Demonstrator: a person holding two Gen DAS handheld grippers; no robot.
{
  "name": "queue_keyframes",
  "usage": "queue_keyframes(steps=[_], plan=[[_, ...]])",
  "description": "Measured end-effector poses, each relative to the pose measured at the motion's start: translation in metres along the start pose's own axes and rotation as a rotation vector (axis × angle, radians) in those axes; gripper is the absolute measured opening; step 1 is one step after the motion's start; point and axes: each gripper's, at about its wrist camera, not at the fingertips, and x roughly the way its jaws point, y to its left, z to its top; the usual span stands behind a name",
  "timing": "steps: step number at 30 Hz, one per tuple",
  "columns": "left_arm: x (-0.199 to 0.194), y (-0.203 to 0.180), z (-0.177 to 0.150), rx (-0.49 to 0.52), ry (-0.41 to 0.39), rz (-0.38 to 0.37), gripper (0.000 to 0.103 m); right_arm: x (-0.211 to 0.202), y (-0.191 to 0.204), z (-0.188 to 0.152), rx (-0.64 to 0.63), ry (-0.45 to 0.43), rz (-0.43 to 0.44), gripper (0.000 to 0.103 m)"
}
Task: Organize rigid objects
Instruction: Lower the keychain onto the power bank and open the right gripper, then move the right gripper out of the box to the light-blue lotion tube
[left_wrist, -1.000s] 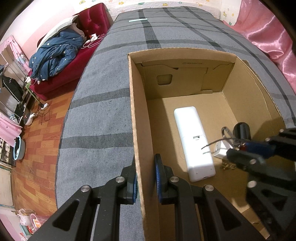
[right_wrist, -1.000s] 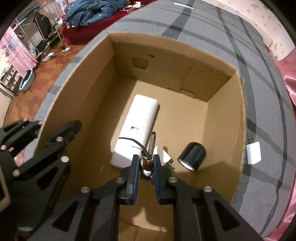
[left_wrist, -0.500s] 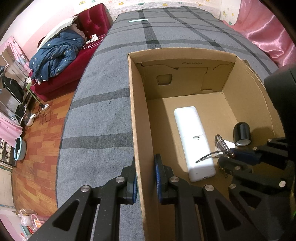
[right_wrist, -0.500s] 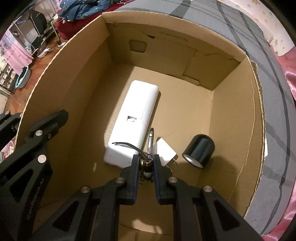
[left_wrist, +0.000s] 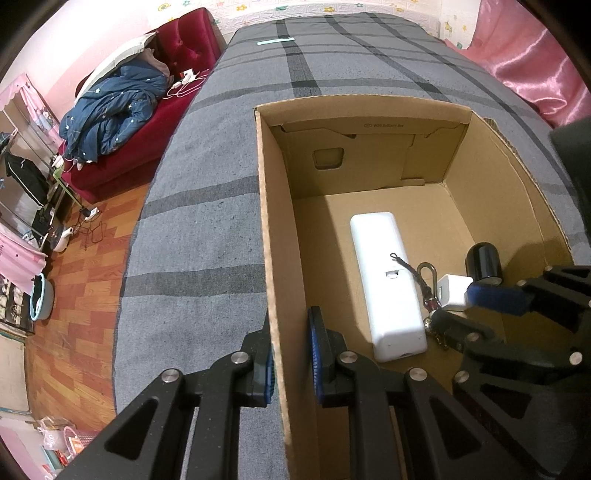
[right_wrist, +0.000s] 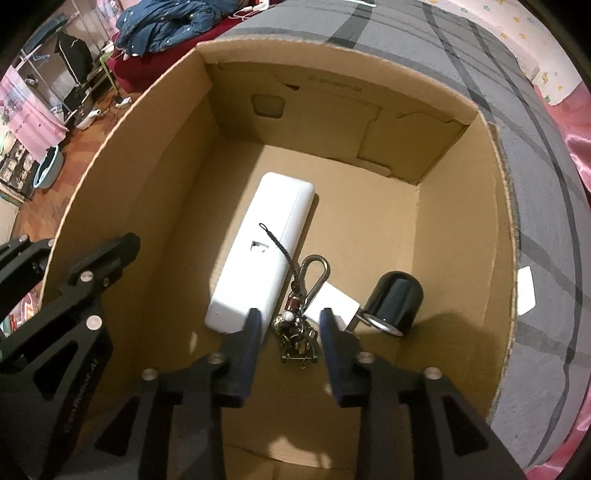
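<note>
Release step: right gripper (right_wrist: 289, 320) stands spread above the keychain (right_wrist: 297, 325), which lies on the cardboard box (right_wrist: 495, 229) floor beside the white case (right_wrist: 258, 258). Left gripper (left_wrist: 290, 356) pinches the box's wall. Next: withdrawing upward.

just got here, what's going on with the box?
A person with two handheld claws is packing items into a cardboard box on a bed. The left claw clamps the box's side wall. The right claw is open above a keychain lying on the box floor beside a white remote, charger and black cylinder.
</note>
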Motion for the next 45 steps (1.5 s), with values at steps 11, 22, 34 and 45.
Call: queue_keyframes(steps=[11,22,34,45], plan=[[0.001,-0.001,0.000,0.002,0.001,0.004,0.017,-0.022,0.002,0.001,0.006,-0.060,-0.004,0.048],[0.000,-0.001,0.001,0.005,0.002,0.007,0.017,-0.054,-0.004,-0.002,0.021,-0.125,-0.063,0.071],[0.000,-0.001,0.001,0.007,0.003,0.012,0.017,-0.084,-0.025,0.000,0.068,-0.185,-0.079,0.101],[0.000,-0.001,0.001,0.008,0.003,0.013,0.017,-0.101,-0.064,-0.001,0.112,-0.219,-0.092,0.103]])
